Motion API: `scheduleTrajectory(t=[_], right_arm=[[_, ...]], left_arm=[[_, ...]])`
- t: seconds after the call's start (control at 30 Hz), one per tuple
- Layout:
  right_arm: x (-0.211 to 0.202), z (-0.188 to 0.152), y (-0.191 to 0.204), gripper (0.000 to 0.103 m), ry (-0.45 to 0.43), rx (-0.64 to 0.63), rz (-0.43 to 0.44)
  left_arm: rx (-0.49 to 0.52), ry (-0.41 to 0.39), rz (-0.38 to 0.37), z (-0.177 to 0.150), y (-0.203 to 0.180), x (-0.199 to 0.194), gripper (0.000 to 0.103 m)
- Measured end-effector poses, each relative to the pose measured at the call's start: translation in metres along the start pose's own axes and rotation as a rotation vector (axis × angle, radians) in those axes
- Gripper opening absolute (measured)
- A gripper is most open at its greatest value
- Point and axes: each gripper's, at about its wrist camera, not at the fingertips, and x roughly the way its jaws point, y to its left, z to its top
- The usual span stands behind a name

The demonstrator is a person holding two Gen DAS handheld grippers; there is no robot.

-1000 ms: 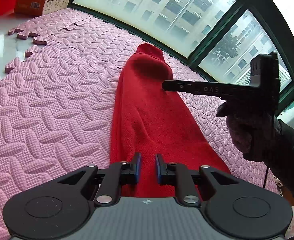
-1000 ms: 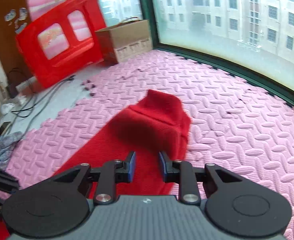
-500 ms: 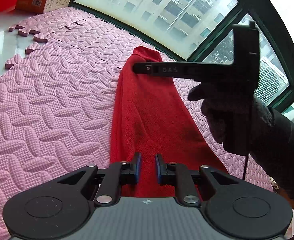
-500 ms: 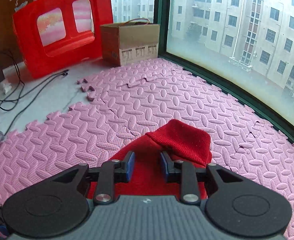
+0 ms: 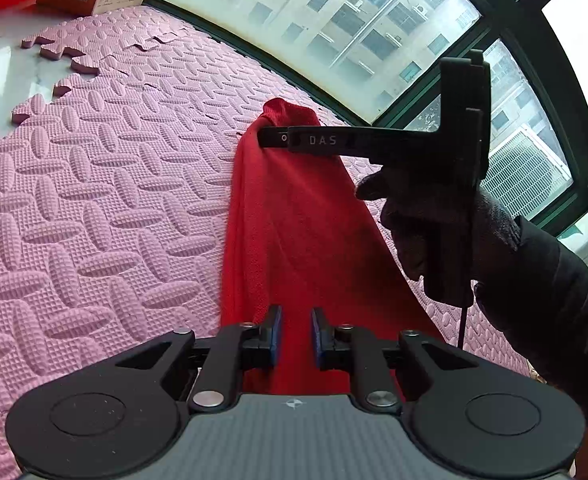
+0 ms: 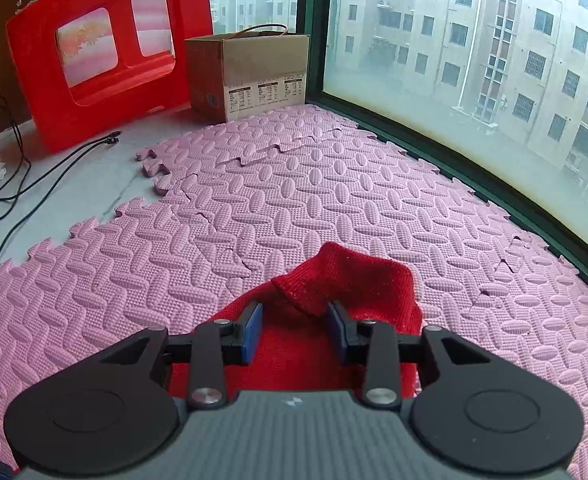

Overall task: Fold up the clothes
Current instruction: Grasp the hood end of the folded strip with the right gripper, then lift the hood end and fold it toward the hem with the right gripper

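Pink foam mat (image 5: 94,208) covers most of the floor, running to the window frame at the far side, and the red garment (image 5: 294,240) lies on it as a long narrow strip, its ribbed end (image 6: 345,280) pointing away toward the glass. Since a second ago the right gripper (image 6: 295,330) has travelled along the strip to that far end, and its jaws are now opening, the blue pads standing either side of the ribbed end without pressing on it. That suggests it is either setting the end down or readying a fresh grasp there. The left gripper (image 5: 295,334) has stayed at the near end, jaws nearly closed on what seems a fold of cloth, anchoring it while the other works.
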Motion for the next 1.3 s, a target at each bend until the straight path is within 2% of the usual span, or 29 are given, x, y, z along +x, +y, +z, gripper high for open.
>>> scheduleTrajectory(t=[0.13,0.2,0.3,0.4,0.57,0.6,0.67,0.77,0.9,0.97,1.03,1.17,1.3], right_arm=[[-0.023,-0.001,-0.021,0.044,-0.056,0.091,0.022],[-0.025,-0.001,-0.035,0.05,-0.073,0.126,-0.001],[-0.016,-0.004,-0.05,0.052,-0.044,0.151,-0.037],[0.003,-0.013,-0.071,0.052,0.008,0.239,0.006],[0.015,-0.024,-0.089,0.052,0.006,0.377,0.103],[0.015,-0.025,-0.09,0.044,0.011,0.392,0.12],[0.016,-0.025,-0.092,0.036,0.018,0.418,0.14],[0.012,-0.023,-0.091,0.023,0.011,0.429,0.151],[-0.007,-0.015,-0.087,0.018,-0.028,0.418,0.158],[-0.016,-0.011,-0.085,0.017,-0.045,0.408,0.164],[-0.027,-0.007,-0.083,0.017,-0.062,0.389,0.163],[-0.044,-0.001,-0.078,0.017,-0.091,0.358,0.175],[-0.053,0.003,-0.072,0.017,-0.109,0.333,0.178]], left_arm=[[-0.002,-0.001,-0.006,0.0,0.0,0.0,0.022],[0.005,-0.001,-0.006,0.0,-0.001,0.0,0.023],[0.009,0.001,-0.005,0.0,-0.002,0.001,0.025],[0.009,0.003,-0.006,0.0,-0.002,0.001,0.025],[0.016,0.009,-0.005,0.001,-0.003,0.002,0.026],[0.018,0.009,-0.004,0.001,-0.003,0.002,0.026],[0.023,0.011,-0.008,0.001,-0.005,0.002,0.029],[0.042,0.013,-0.018,0.0,-0.009,0.002,0.04],[0.093,0.017,-0.014,0.0,-0.02,0.003,0.056],[0.128,0.016,0.008,0.0,-0.029,0.003,0.06],[0.181,0.01,0.018,0.0,-0.043,-0.001,0.061],[0.259,0.038,-0.092,-0.003,-0.068,-0.003,0.059],[0.302,0.117,-0.183,-0.013,-0.086,0.013,0.041]])
